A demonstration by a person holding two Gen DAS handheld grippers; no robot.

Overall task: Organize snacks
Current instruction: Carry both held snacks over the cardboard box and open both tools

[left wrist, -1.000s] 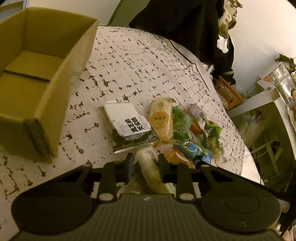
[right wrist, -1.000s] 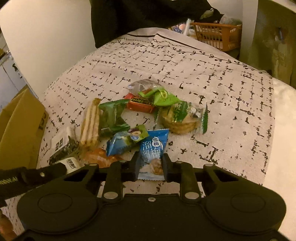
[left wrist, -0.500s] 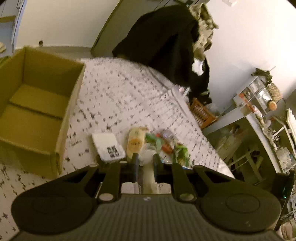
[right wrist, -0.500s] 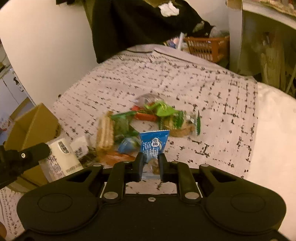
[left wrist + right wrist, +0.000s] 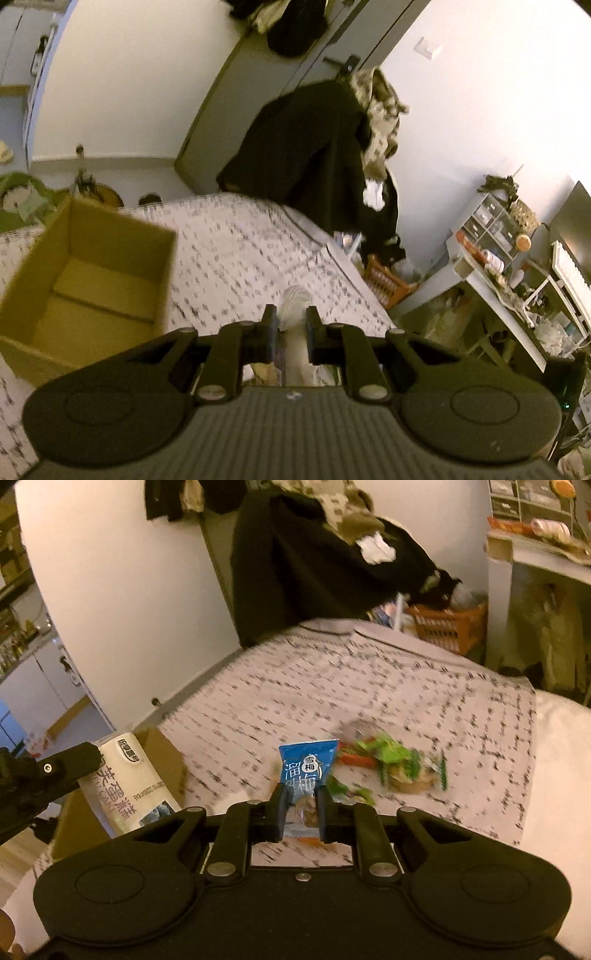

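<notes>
Between the right gripper's [image 5: 301, 805] closed fingers hung a blue packet [image 5: 307, 771], clamped by its lower end; the left gripper [image 5: 289, 328] pinched a white packet [image 5: 293, 306] above the table. The box [image 5: 85, 277] sat left. Thin wrappers could slip during the carry.

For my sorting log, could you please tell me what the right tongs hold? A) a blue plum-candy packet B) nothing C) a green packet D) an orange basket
A: the right tongs are closed on the blue plum-candy packet, lifted above the snack pile.
</notes>
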